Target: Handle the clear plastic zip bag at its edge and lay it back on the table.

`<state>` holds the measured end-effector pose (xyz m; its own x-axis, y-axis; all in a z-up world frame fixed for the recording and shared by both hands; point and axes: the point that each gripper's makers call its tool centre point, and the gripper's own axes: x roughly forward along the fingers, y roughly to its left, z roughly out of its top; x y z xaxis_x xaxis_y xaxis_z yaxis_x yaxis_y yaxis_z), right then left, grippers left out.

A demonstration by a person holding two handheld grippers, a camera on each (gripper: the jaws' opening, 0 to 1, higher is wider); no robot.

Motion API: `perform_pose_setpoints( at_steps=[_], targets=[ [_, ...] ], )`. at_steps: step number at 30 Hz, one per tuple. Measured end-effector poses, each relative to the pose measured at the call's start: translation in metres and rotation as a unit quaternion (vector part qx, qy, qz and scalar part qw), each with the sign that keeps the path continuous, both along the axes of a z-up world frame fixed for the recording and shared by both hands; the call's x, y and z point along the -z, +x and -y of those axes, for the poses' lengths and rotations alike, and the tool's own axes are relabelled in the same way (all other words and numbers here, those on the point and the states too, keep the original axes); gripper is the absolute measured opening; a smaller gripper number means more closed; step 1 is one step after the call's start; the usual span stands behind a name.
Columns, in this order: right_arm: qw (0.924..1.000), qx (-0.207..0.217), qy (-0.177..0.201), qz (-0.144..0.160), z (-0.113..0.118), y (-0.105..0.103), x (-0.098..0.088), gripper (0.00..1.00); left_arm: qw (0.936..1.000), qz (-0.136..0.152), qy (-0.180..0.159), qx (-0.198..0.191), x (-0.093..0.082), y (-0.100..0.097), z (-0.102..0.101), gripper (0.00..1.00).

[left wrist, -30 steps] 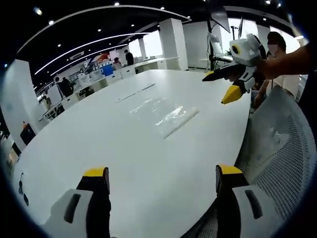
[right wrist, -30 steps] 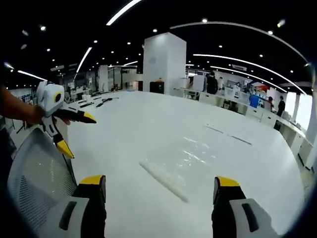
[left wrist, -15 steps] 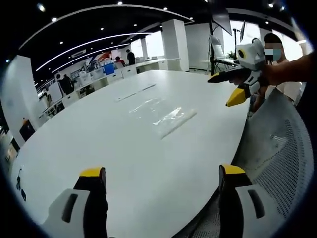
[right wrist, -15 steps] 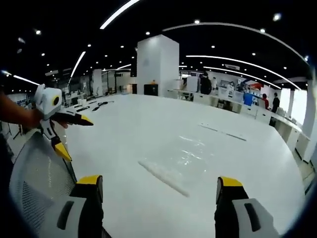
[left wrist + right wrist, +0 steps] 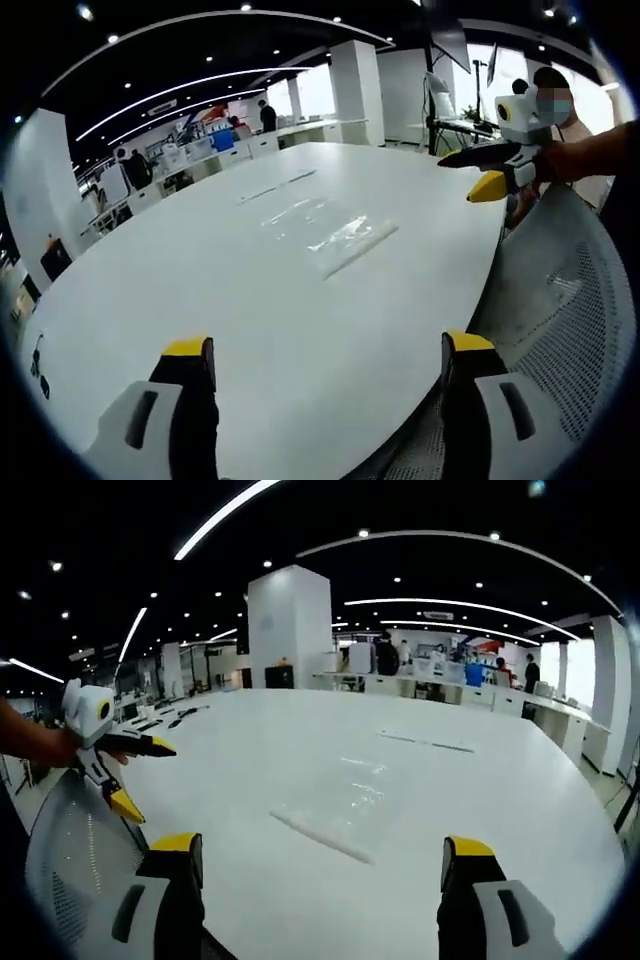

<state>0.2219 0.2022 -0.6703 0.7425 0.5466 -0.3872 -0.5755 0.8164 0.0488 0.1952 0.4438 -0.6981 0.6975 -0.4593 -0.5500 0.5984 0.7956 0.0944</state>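
The clear plastic zip bag [image 5: 330, 230] lies flat on the white table [image 5: 200, 280], its zip strip along the near right edge. In the right gripper view the same bag [image 5: 335, 805] rests mid-table with its strip toward me. My left gripper [image 5: 325, 360] is open, well short of the bag, nothing between its yellow-tipped jaws. My right gripper [image 5: 315, 855] is open too, back from the bag. The left gripper [image 5: 125, 775] appears at the left of the right gripper view, jaws apart; the right gripper [image 5: 490, 170] appears at the upper right of the left gripper view, held in a hand.
A white mesh chair back [image 5: 560, 320] stands at the table's near edge, also the mesh chair [image 5: 70, 850]. A thin strip [image 5: 420, 742] lies farther along the table. A person [image 5: 560, 100] stands behind the chair. Desks, a white pillar [image 5: 290, 630] and other people fill the background.
Both views have drifted slightly. In the left gripper view the right gripper has moved right and away from the table. The bag has not moved.
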Motion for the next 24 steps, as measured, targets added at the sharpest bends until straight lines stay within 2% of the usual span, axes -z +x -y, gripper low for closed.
perform_pose_setpoints(
  at_steps=[4, 13, 24],
  targets=[
    [0.9999, 0.007, 0.009, 0.006, 0.0003, -0.0018, -0.0034, 0.99, 1.0000, -0.001, -0.002, -0.002, 0.0032, -0.0021, -0.0019, 0.92],
    [0.9999, -0.005, -0.007, 0.008, -0.0035, -0.0037, -0.0017, 0.99, 0.9999, -0.003, -0.008, -0.008, 0.0053, -0.0061, -0.0036, 0.92],
    [0.9999, -0.005, -0.002, 0.010, -0.0047, -0.0029, -0.0062, 0.99, 1.0000, 0.000, -0.007, -0.003, 0.0012, -0.0055, 0.0007, 0.91]
  ],
)
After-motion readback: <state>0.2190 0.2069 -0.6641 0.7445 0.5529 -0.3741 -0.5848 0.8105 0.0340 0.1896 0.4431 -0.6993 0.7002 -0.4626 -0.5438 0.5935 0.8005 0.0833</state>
